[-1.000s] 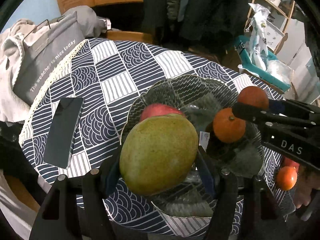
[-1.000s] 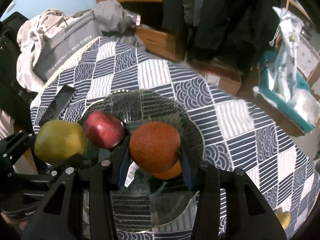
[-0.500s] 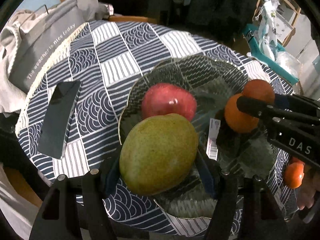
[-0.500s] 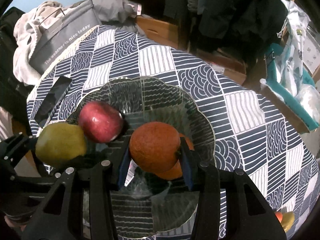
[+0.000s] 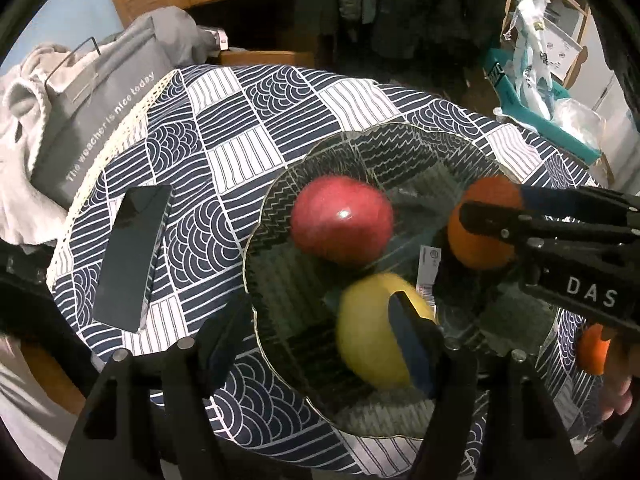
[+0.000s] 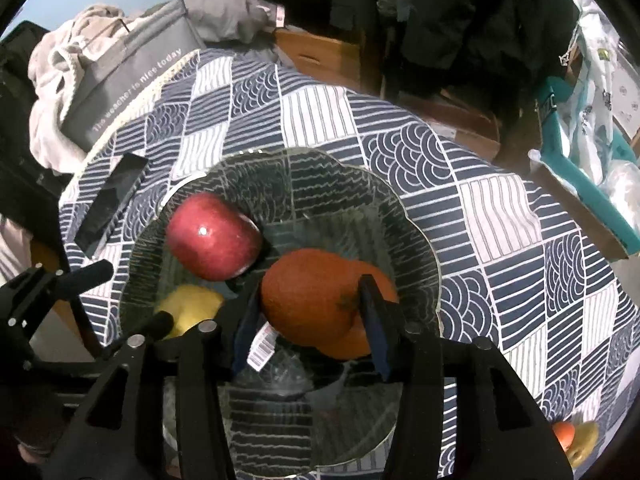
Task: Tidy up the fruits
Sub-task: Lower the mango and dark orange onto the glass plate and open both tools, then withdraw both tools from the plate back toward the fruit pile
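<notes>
A glass bowl sits on the patterned tablecloth. In it lie a red apple, a yellow-green mango and an orange. My left gripper is open above the bowl's near rim, with the mango lying loose in the bowl by its right finger. My right gripper is shut on an orange over the bowl, with a second orange just behind it.
A dark phone lies on the cloth left of the bowl. A grey bag and clothes sit at the table's far left. More small fruit lies at the near right edge. A barcode label lies in the bowl.
My left gripper has opened and let go of the mango, which now lies in the bowl. My right gripper still holds its orange, slightly lower over the bowl.
</notes>
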`<state>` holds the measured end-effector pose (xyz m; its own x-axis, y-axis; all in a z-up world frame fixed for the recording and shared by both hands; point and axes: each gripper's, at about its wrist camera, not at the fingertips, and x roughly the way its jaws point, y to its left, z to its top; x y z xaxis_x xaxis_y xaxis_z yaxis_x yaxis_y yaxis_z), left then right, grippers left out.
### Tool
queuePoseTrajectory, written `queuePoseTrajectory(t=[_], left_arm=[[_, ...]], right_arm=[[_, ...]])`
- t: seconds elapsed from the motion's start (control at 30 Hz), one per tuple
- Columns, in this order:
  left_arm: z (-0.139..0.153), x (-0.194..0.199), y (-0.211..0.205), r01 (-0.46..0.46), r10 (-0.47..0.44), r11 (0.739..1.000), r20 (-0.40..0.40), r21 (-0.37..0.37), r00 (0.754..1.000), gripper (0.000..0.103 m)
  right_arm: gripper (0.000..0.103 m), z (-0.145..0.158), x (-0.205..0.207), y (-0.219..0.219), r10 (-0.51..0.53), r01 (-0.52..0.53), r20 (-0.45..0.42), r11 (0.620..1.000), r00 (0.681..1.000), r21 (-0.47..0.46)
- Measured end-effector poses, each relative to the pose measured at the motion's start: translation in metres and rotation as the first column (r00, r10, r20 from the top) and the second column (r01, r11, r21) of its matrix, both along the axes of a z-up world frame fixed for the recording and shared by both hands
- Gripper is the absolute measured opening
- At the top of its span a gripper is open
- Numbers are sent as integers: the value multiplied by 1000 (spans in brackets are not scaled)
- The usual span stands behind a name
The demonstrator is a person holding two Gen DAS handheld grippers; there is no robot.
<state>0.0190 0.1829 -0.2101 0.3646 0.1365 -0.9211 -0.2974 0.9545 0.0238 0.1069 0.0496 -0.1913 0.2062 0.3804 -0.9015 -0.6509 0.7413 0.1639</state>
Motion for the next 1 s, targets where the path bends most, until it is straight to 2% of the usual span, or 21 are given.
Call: queuePoseTrajectory(t=[0.1,0.47,0.73,0.83,1.0], left_arm=[[3,0,1,-2,3,1000,5,-3,1000,72],[29,-3,-3,-3,3,1000,64,7,998,72],[54,-4,-13,17,-21,999,130,27,991,73],[62,-5,-17,24,-27,999,150,24,988,74],[77,-5,-26,44,-47,999,183,25,982,74]], right_arm=[[58,7,-2,1,7,-7,9,1000,1000,21],[59,40,-7,-7,-24,19,73,998,997,67],[59,72,-17,-20,-65,59,203,998,977,35],[67,84,-20,-28,-85,78,239,996,967,39],[67,106,-28,-44,-114,104,311,993,943,48]])
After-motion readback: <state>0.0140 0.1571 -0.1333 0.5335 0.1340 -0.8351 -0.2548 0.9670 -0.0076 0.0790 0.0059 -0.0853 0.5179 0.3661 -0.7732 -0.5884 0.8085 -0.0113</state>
